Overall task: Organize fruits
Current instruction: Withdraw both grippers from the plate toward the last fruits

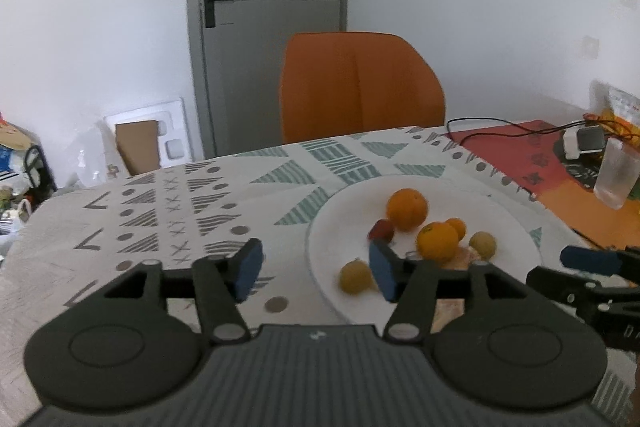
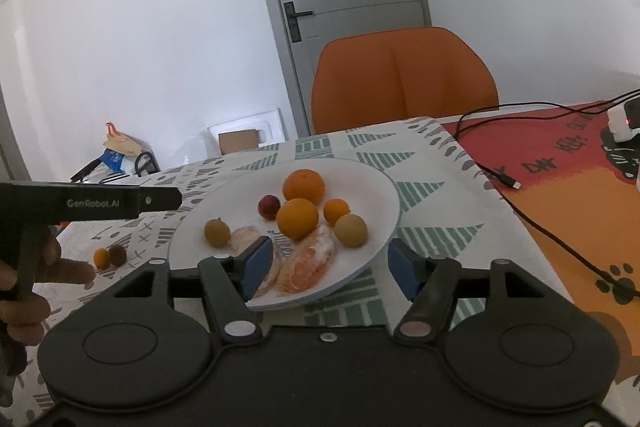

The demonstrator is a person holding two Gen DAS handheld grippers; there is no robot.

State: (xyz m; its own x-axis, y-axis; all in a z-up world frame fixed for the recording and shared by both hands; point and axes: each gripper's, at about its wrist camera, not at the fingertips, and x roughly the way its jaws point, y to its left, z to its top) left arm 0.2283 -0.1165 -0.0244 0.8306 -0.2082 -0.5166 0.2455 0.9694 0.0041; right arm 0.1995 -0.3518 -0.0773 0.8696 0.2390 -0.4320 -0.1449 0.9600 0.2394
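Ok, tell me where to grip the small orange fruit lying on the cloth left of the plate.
Grip the small orange fruit across its round middle, coming from above with the left gripper. A brown fruit sits tight against its right side, so probably put the fingers front and back, not left and right.

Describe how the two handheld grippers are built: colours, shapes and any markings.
Both are black plastic. The left gripper and right gripper each carry two angular linkage fingers tipped with blue pads, silver pivot pins, round black discs either side and a ribbed grey-black body. White "GenRobot.AI" lettering marks the left one's side.
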